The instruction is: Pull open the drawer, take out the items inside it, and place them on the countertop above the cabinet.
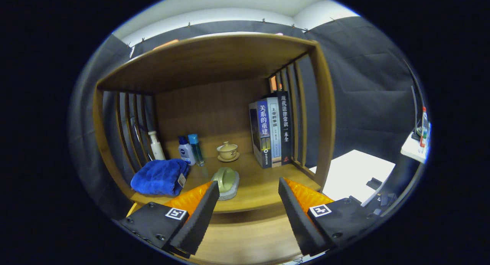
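Wide apart and holding nothing, the gripper [249, 194] hangs before the countertop [260, 186]. On that countertop, a green object on a pale base [226, 182] sits just ahead of the left finger; the drawer is not discernible below.

The blue book [264, 133] reads 关系的重建, the black book [285, 127] 现代法律常识一本全; hand-held gripper [249, 185] spread, empty.

Wooden countertop [264, 188] carrying a green rounded item [226, 179] on a pale base near its front edge, a folded blue towel [159, 177] beside it; both lie just beyond the gripper's [249, 184] spread, empty fingers.
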Motion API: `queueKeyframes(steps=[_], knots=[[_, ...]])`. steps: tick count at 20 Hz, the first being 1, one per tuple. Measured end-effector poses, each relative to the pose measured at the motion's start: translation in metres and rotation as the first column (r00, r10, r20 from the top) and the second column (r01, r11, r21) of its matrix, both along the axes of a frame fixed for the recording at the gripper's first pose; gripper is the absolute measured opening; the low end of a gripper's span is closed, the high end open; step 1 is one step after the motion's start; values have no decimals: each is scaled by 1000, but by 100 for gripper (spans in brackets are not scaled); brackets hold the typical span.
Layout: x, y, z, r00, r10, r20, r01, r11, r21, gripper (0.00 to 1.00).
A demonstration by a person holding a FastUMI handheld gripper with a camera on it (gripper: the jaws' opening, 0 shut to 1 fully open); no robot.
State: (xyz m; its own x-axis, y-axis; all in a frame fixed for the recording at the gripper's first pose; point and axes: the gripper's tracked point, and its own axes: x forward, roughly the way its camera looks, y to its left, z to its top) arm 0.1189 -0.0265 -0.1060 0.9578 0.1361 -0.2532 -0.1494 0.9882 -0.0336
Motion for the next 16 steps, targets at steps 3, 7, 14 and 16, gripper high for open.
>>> queueKeyframes(steps=[3,7,14,16], knots=[[-27,-26,-6,1000,-18,16,18,1000,14,99],[-58,-55,-9,998,-38,50,35,998,51,98],[-112,-97,-36,996,-22,90,24,1000,-20,98],[-125,-102,-49,997,-17,72,18,1000,-15,98]])
